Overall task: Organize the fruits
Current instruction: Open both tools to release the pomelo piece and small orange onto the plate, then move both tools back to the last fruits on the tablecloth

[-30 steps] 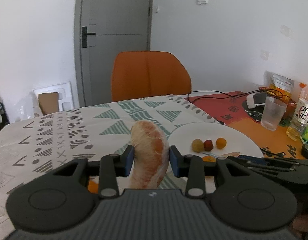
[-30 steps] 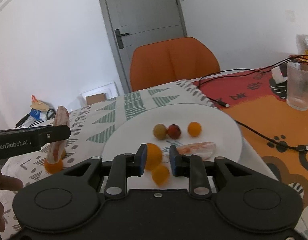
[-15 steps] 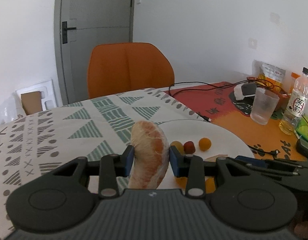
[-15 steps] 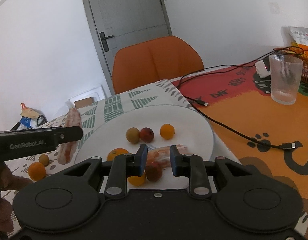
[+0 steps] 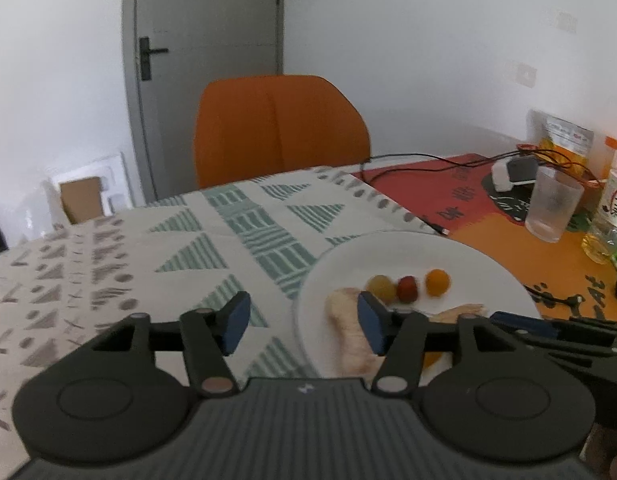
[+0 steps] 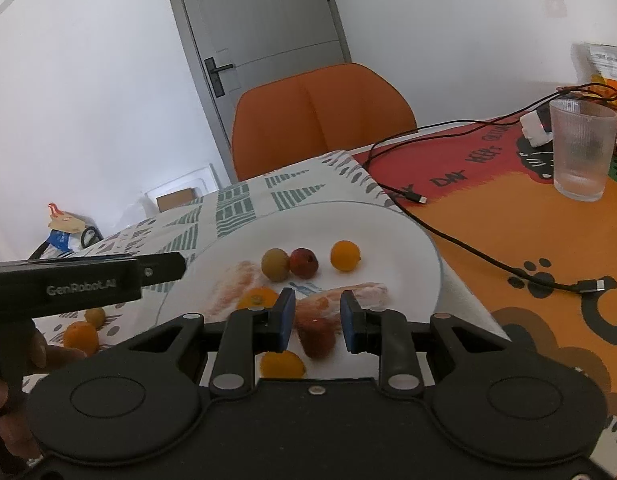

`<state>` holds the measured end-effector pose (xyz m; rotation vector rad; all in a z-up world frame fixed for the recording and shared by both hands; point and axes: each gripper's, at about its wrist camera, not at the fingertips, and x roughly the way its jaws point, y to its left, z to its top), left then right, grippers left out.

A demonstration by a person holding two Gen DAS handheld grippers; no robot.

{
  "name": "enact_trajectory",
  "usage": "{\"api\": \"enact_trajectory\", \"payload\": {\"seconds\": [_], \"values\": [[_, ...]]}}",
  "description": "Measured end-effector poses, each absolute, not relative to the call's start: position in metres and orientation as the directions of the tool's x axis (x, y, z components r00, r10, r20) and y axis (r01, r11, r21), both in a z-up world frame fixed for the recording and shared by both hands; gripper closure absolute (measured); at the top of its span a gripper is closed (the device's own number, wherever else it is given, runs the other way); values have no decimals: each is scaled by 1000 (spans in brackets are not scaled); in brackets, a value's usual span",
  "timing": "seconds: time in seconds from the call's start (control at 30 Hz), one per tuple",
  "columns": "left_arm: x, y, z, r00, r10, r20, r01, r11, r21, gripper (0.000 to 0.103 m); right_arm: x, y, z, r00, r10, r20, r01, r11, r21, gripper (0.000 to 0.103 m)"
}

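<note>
A white plate holds a row of three small fruits: yellow-green, red and orange. A peeled pomelo segment lies on the plate's left side. A second segment lies at the plate's front. My left gripper is open above the plate's left edge, empty. My right gripper is open, its pads either side of a small red fruit on the plate. Two orange fruits lie nearby.
Two small fruits lie on the patterned cloth left of the plate. A glass, a bottle, a black cable and a charger sit on the orange mat to the right. An orange chair stands behind the table.
My left gripper moved right over the plate, opened and let go of the pomelo segment, which now lies on the plate. My right gripper shifted forward over a red fruit.
</note>
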<state>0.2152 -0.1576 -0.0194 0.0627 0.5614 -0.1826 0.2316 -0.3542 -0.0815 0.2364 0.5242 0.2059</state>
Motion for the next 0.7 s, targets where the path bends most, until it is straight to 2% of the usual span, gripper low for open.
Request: {"api": "enact_trajectory", "payload": {"seconds": [0.13, 0.2, 0.4, 0.57, 0.7], "values": [[206, -141, -11, 849, -111, -517, 145, 989, 26, 35, 230, -347, -78, 843, 270, -465, -151, 949, 277, 77], [200, -132, -7, 855, -86, -512, 118, 993, 29, 24, 229, -343, -75, 843, 277, -461, -159, 947, 277, 76], [184, -106, 1, 865, -34, -501, 58, 998, 34, 19, 224, -330, -68, 841, 298, -452, -186, 943, 276, 70], [173, -86, 1, 864, -19, -503, 35, 999, 23, 18, 217, -314, -62, 841, 313, -441, -214, 941, 261, 48], [164, -73, -1, 865, -8, -502, 17, 1000, 13, 18, 213, -299, -59, 829, 332, -450, -245, 939, 240, 41]]}}
